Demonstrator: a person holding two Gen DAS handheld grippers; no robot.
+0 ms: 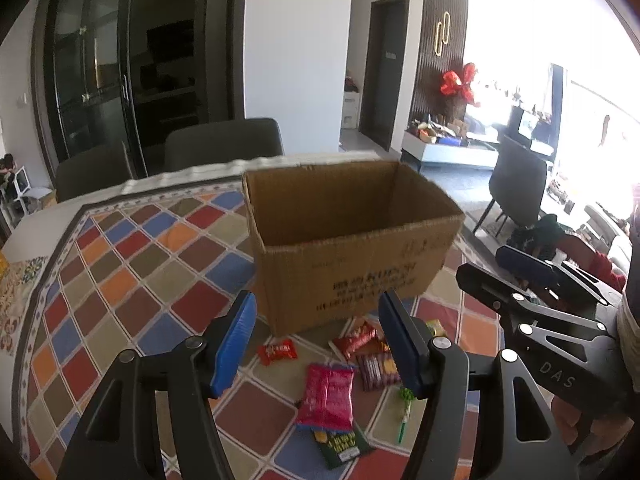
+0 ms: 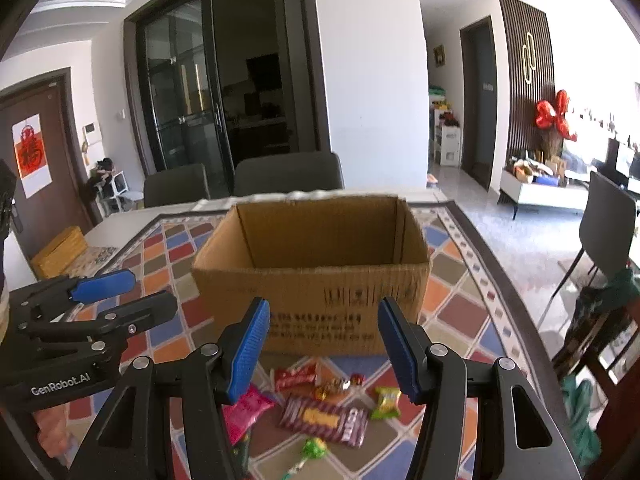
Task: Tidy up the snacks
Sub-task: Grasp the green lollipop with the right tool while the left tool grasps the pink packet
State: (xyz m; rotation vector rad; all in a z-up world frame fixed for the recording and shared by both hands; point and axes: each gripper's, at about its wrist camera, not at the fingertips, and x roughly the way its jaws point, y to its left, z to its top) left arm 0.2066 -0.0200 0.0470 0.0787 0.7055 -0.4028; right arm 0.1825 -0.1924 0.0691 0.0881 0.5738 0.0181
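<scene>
Blue-padded, black-framed left gripper [image 1: 316, 340]: jaws spread wide, nothing between them, raised above the snack pile. Right gripper [image 2: 322, 344]: same build, jaws likewise wide apart and holding nothing, just to the right of the left one; each shows at the edge of the other's view.

Snacks, loose on the tablecloth [image 1: 132, 264], near side of the box:
- Pink packet [image 1: 328, 396], flat, nearest the left gripper, overlapping the top edge of a dark green packet [image 1: 342, 444].
- Green lollipop [image 2: 314, 449], stick pointing towards the camera, beside the pink packet.
- Maroon striped biscuit pack [image 2: 325, 420], flat, between the pink packet and a small yellow-green sachet [image 2: 386, 402].
- Gold-wrapped sweets [image 2: 332, 388], small, just beyond the biscuit pack.
- Red wrapper [image 2: 295, 378], close to the box's front wall.
- Small red sweet [image 1: 277, 353], lying apart to the left of the pile.

Cardboard box [image 2: 312, 276]: open-topped, upright, printed text on the front wall; the visible inner walls are bare, the floor of the box hidden from both views. Stands on the tablecloth just beyond the snacks.

Tablecloth: diamond pattern in red, blue, orange and olive, with a patterned border.

Beyond the table: two dark chairs [image 2: 288, 174], glass sliding doors [image 2: 188, 112], a red balloon bow [image 2: 554, 116] on a slatted wall.
</scene>
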